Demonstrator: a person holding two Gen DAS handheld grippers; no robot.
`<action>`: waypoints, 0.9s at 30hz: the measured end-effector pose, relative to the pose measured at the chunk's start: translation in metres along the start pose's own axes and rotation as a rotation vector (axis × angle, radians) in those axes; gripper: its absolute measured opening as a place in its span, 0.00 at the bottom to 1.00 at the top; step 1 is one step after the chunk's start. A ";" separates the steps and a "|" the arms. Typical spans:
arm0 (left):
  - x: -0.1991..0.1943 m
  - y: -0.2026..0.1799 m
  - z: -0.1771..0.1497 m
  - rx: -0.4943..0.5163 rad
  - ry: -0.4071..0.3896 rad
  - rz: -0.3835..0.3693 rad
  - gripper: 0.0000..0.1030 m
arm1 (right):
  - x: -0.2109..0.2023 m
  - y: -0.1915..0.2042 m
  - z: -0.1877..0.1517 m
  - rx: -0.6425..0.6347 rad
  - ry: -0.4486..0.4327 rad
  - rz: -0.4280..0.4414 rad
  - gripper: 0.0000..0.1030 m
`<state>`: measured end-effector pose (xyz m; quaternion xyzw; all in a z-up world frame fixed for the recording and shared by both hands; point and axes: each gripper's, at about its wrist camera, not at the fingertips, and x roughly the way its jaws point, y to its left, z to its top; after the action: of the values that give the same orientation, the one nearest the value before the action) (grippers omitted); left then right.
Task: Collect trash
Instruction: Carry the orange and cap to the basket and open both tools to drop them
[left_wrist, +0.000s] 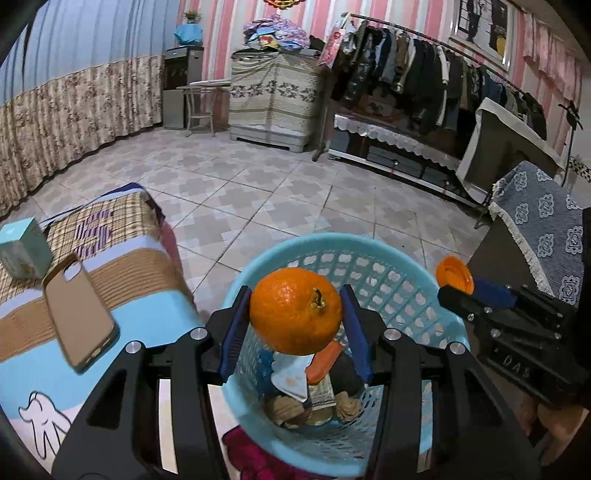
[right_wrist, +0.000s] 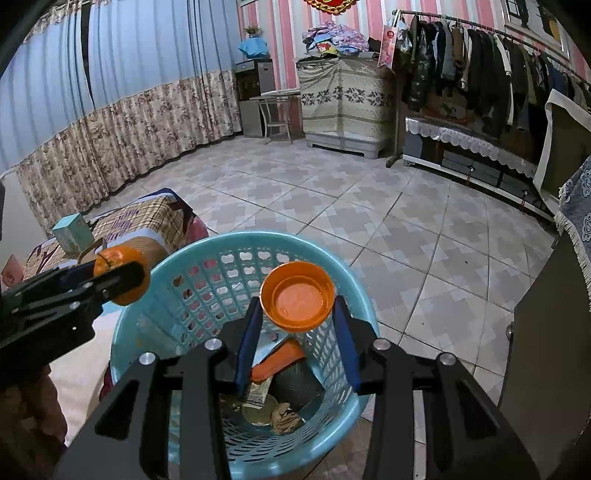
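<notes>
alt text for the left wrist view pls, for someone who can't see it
The left gripper holds an orange between its blue pads, above a light blue plastic basket that already contains scraps of trash. At right, the right gripper holds an orange lid near the basket's rim; a phone case lies on the bed at left.

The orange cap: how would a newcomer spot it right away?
Find the blue basket on the tiled floor. Above its opening the right gripper pinches a shallow orange cap, hollow side showing. The left gripper beside it holds an orange, which is a solid ball with a stem.
</notes>
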<state>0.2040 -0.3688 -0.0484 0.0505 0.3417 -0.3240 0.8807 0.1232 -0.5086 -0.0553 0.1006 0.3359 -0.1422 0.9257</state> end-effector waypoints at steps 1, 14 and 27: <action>0.000 0.000 0.002 0.005 -0.005 -0.007 0.48 | 0.000 0.000 0.000 0.001 0.001 0.000 0.38; -0.034 0.030 0.014 -0.036 -0.107 0.073 0.93 | 0.004 0.004 -0.004 -0.003 0.008 0.003 0.38; -0.055 0.040 0.005 0.012 -0.148 0.197 0.95 | 0.017 0.021 -0.001 0.008 -0.005 -0.003 0.60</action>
<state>0.2005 -0.3091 -0.0155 0.0651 0.2672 -0.2407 0.9308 0.1420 -0.4922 -0.0656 0.1035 0.3329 -0.1452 0.9259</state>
